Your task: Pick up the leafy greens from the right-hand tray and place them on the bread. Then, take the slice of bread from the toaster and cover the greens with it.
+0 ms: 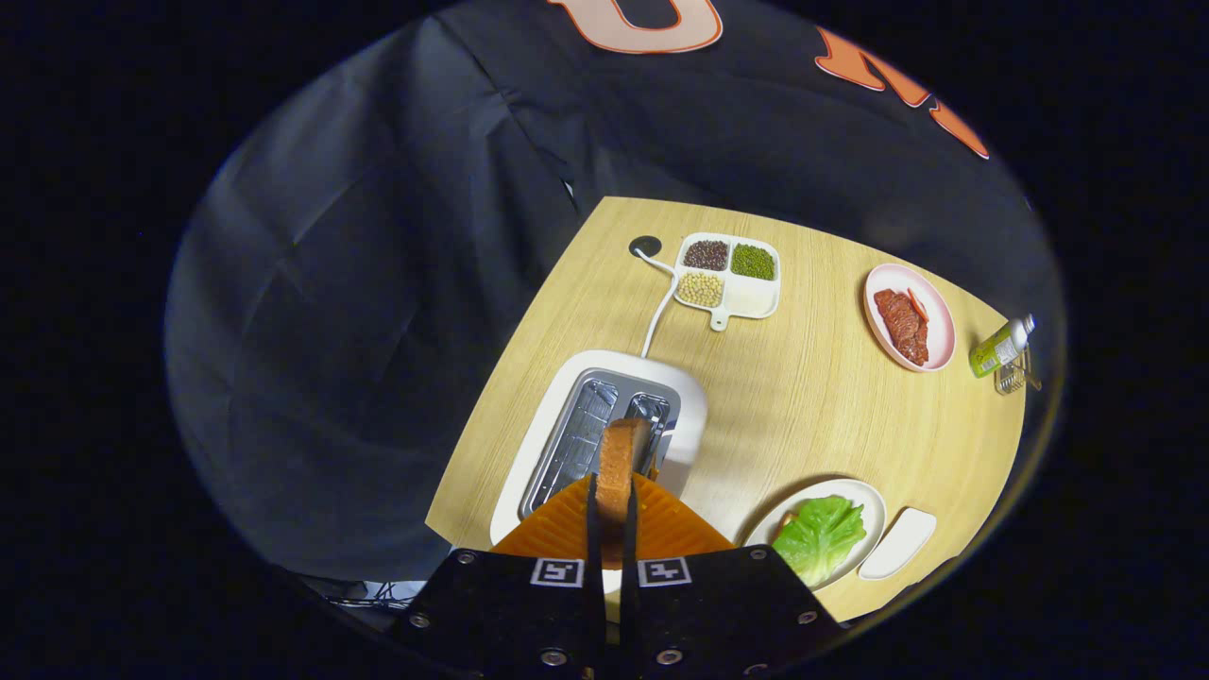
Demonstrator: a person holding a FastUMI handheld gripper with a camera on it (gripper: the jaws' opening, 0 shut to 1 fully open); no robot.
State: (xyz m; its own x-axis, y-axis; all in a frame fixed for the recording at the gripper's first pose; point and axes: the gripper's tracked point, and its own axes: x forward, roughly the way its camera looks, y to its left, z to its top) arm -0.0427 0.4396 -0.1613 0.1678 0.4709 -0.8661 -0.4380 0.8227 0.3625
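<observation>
The gripper (614,515) pinches the bread slice (619,463) edge-on above the toaster (604,425) (the greens (820,536) lie to its right).

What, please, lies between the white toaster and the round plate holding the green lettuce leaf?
Only bare light wooden tabletop separates the toaster from the plate, seen in the gripper view.

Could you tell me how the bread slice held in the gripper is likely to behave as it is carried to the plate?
The bread slice stands on edge, pinched by the gripper above the toaster, so it looks fairly stiff, not floppy. It is probably light. It may pivot when laid flat on the leafy greens.
</observation>
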